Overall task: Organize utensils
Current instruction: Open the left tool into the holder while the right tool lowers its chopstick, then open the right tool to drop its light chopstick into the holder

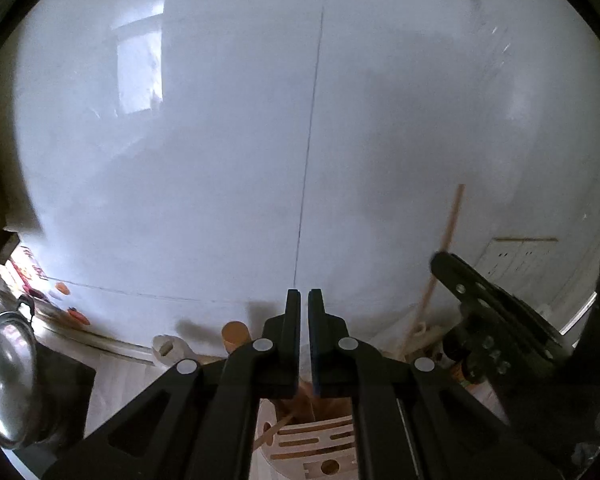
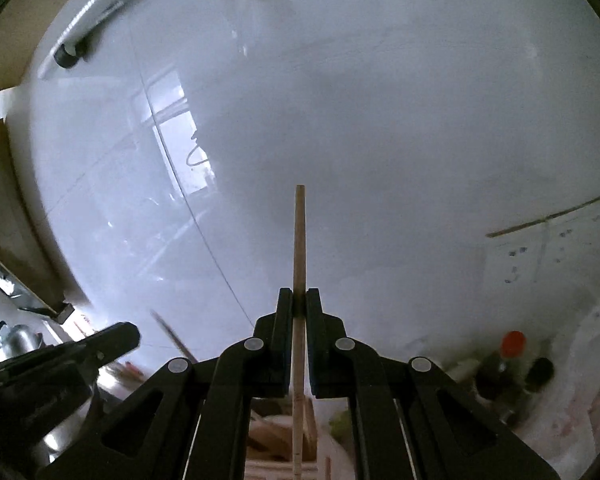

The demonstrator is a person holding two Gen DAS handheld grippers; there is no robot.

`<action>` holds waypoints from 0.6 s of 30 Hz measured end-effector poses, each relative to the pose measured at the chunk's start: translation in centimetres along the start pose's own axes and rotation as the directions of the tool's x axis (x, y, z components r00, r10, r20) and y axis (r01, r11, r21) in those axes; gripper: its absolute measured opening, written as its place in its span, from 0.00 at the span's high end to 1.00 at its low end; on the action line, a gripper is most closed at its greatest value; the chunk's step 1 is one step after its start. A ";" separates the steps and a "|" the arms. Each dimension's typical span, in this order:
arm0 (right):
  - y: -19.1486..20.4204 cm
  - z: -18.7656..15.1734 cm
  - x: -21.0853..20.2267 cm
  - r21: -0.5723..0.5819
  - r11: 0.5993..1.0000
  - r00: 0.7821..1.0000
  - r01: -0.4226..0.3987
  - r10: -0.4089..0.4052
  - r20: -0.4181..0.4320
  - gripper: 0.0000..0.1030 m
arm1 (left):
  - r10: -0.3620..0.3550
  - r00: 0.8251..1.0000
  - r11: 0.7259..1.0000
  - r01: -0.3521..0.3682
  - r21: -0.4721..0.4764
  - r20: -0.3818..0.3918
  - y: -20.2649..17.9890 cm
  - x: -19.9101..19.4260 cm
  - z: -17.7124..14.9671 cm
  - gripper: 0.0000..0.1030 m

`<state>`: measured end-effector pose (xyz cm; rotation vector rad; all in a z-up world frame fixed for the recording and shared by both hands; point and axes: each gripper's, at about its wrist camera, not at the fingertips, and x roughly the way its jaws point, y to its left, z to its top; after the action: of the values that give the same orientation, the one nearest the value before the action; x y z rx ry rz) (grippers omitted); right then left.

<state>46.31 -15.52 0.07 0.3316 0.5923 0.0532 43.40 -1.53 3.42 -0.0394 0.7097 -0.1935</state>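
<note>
My right gripper (image 2: 299, 300) is shut on a wooden chopstick (image 2: 299, 240) that stands upright between its fingers, its top end against the white wall and its lower end reaching down toward a pale utensil holder (image 2: 276, 468). My left gripper (image 1: 304, 300) is shut with a thin gap and nothing visible between the tips. Below it sits the white slotted utensil holder (image 1: 320, 444) with wooden utensils inside. The right gripper (image 1: 480, 292) and its chopstick (image 1: 448, 232) show at the right of the left wrist view. The left gripper (image 2: 80, 352) shows at the lower left of the right wrist view.
A white tiled wall (image 1: 300, 120) fills both views. A steel kettle (image 1: 8, 376) sits at the left. A wooden handle end (image 1: 236, 334) and a white handle (image 1: 168, 348) stick up. Dark bottles, one red-capped (image 2: 512, 344), stand at the right.
</note>
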 end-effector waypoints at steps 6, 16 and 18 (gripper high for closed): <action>0.0 -1.9 3.6 -0.001 1.000 1.000 0.008 -0.008 0.005 0.94 | 0.011 0.998 1.000 -0.012 -0.020 -0.060 1.0 3.0 -0.9 0.99; -0.2 -4.5 4.7 -0.021 1.000 0.997 -0.023 0.022 -0.070 0.93 | 0.050 0.994 0.998 -0.054 -0.038 -0.096 2.1 2.7 -2.3 0.92; -0.2 -4.5 4.1 -0.024 0.999 0.993 -0.045 0.042 -0.108 0.88 | 0.107 0.989 0.994 -0.109 -0.024 -0.099 2.4 2.2 -2.6 0.57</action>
<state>47.21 -13.80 -5.75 0.3178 0.6906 0.1216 43.71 0.51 -0.18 -0.0199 0.8100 -0.0814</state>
